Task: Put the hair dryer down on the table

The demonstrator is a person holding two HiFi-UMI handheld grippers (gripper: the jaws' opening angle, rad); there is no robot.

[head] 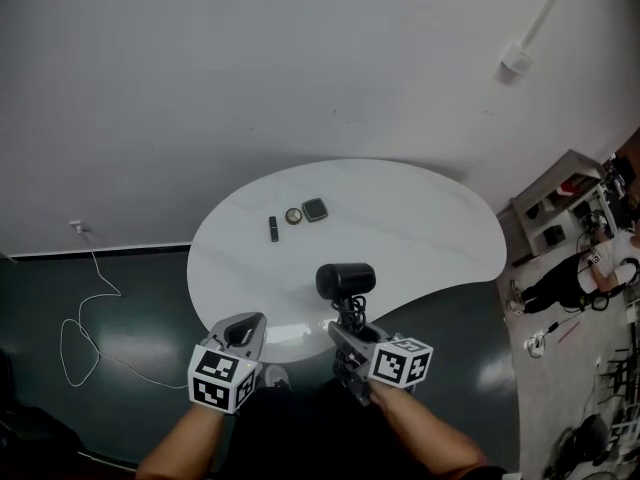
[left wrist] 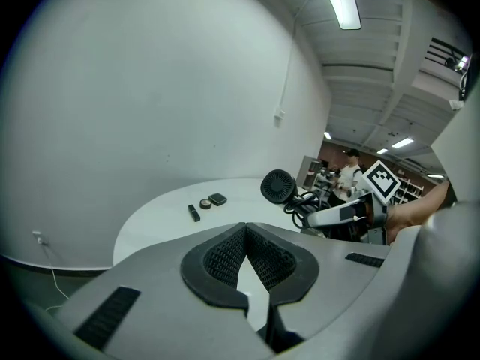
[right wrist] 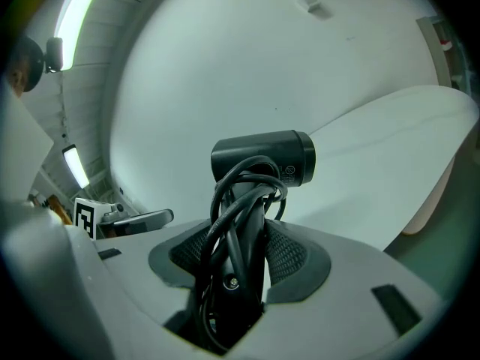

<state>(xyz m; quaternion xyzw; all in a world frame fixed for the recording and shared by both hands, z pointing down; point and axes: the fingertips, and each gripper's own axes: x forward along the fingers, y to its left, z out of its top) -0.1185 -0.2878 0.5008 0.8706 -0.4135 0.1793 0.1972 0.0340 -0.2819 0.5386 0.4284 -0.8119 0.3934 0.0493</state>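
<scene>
Over the bench edge, my right gripper clamps the hair dryer by its cord-wrapped handle, rigid, top-heavy, probably slick; left gripper closed, empty.

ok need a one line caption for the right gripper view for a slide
Right gripper with jaws clamped on the handle of a black hair dryer, cord wound round it, white table beyond.
</scene>
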